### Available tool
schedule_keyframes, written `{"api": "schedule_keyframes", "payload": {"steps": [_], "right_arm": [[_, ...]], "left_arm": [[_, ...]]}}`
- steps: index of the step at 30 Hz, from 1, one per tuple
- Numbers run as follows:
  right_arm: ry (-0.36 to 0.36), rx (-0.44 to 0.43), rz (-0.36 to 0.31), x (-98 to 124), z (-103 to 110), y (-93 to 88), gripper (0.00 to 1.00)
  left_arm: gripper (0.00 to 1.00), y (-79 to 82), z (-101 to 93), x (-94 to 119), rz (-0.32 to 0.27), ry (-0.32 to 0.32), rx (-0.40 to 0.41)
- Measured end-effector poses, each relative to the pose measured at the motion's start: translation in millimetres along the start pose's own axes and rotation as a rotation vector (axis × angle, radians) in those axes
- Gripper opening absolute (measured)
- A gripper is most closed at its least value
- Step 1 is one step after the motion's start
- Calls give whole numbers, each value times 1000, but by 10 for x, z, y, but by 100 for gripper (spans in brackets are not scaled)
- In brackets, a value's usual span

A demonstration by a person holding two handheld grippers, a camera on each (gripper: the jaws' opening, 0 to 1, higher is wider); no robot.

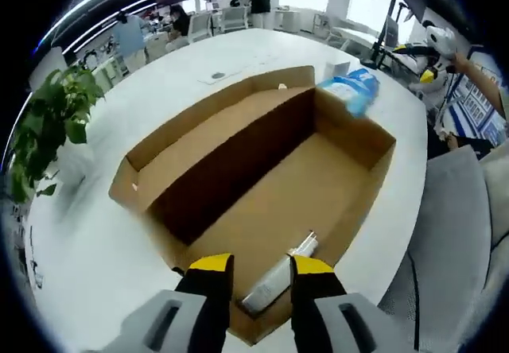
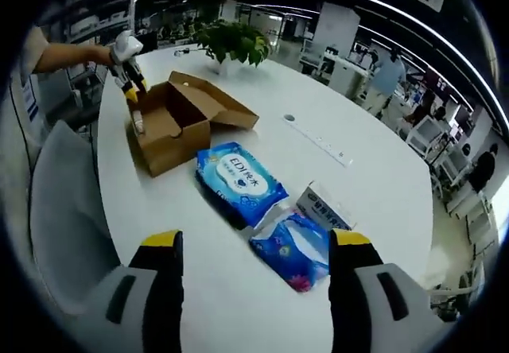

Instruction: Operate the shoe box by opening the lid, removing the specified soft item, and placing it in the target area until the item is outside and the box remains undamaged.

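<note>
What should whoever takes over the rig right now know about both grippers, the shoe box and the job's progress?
Left gripper: open, at the near end of the open shoe box, jaws either side of a silver tube lying inside; not gripped.
Right gripper: open, empty, above the white table near two blue wet-wipe packs and a small white carton.
Done: lid open; both packs lie outside the box.
Left: whether the tube must come out I cannot tell; keep the box undamaged.
</note>
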State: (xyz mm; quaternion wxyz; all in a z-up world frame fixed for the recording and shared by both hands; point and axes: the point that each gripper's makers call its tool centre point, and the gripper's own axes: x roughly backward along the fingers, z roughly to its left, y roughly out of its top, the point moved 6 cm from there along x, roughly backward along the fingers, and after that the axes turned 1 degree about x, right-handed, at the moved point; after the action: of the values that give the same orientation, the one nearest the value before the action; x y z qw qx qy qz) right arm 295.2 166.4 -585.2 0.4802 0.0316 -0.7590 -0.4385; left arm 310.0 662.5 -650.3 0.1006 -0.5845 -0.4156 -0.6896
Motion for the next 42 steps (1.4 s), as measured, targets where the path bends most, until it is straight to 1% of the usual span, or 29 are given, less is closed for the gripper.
{"api": "schedule_keyframes", "payload": {"steps": [3, 4, 7, 12, 14, 15, 18, 20, 22, 24, 26, 29, 31, 33, 35, 37, 42], "right_arm": [[10, -31, -22, 40, 95, 5, 72], [11, -35, -24, 50, 119, 4, 73], [13, -56, -45, 90, 193, 14, 75], [20, -116, -86, 162, 315, 44, 76], [18, -140, -99, 192, 364, 47, 78], [21, -167, -110, 217, 419, 41, 78], [23, -185, -114, 247, 484, 17, 78], [21, -195, -109, 269, 526, -13, 78], [21, -210, -104, 275, 533, -34, 79], [12, -224, -107, 289, 531, -46, 79], [7, -237, -115, 305, 536, -45, 80], [2, -265, -133, 335, 546, -33, 80], [-3, -271, -134, 336, 550, -33, 80], [-10, -279, -129, 330, 549, -47, 80], [-15, -283, -124, 322, 549, -62, 80], [-17, -291, -121, 318, 551, -72, 80], [-17, -303, -122, 268, 559, -65, 79]], "left_arm": [[31, 39, -42, -80, 30, -76, -88], [32, 40, -47, -94, 43, -90, -114], [32, 43, -50, -133, 85, -111, -175], [35, 71, -62, -206, 107, -161, -245], [37, 68, -54, -229, 124, -179, -302], [38, 63, -40, -255, 131, -185, -321], [40, 60, -17, -300, 151, -201, -367], [41, 55, -1, -324, 181, -214, -416], [42, 43, 16, -351, 215, -213, -471], [43, 15, 23, -394, 242, -229, -526], [42, 5, 12, -419, 257, -242, -535], [42, 1, -1, -464, 283, -272, -584], [42, -12, 12, -494, 315, -271, -609], [43, -58, 24, -529, 356, -276, -646], [42, -87, 13, -554, 368, -291, -652], [41, -83, 4, -549, 371, -317, -657], [43, -71, 8, -572, 386, -333, -656]]}}
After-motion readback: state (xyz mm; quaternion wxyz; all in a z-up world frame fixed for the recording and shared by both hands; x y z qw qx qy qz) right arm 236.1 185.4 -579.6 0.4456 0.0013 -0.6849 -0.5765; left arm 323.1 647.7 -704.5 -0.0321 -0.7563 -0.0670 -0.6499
